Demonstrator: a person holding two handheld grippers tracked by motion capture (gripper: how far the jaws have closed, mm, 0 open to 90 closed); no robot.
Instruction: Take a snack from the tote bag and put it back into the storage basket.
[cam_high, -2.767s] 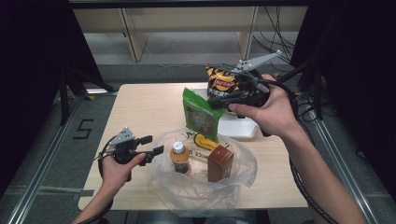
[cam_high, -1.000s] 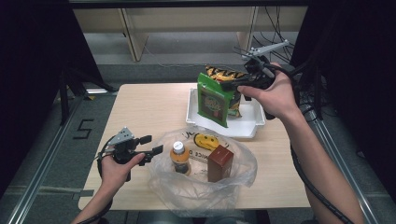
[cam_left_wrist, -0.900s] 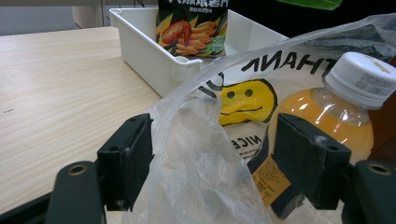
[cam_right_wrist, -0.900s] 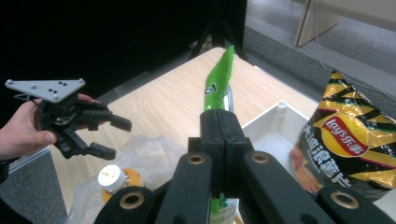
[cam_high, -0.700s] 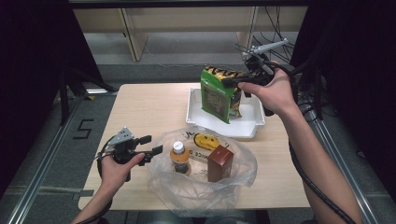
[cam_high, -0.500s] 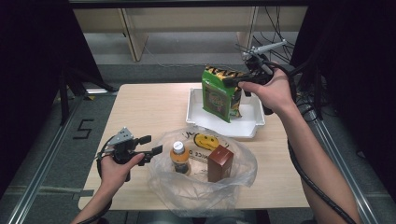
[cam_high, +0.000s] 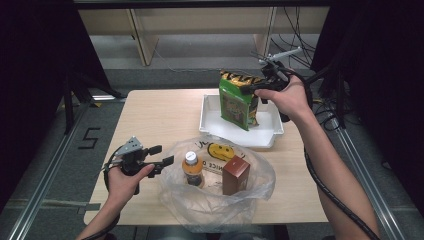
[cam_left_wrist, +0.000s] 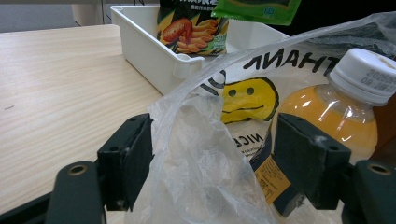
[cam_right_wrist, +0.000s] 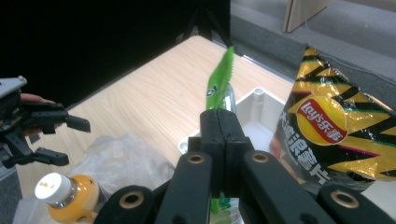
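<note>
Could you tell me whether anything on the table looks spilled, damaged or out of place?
Nothing stands out. The green snack bag hangs from the right gripper over the white tray, beside the chip bag; the orange bottle and brown box stand upright in the plastic bag.

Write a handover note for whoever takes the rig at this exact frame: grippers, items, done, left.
Right gripper: shut on the top edge of the green snack bag, holding it over the white tray.
Left gripper: jaws wide apart, with the rim of the plastic bag between them; the pads do not look pressed on it.
Items: the black and yellow chip bag stands in the tray behind the green bag. The orange juice bottle and the brown box stand inside the plastic bag.
Done: chip bag in the tray.
Left, probably: set down and release the green bag, then move the bottle and box.
</note>
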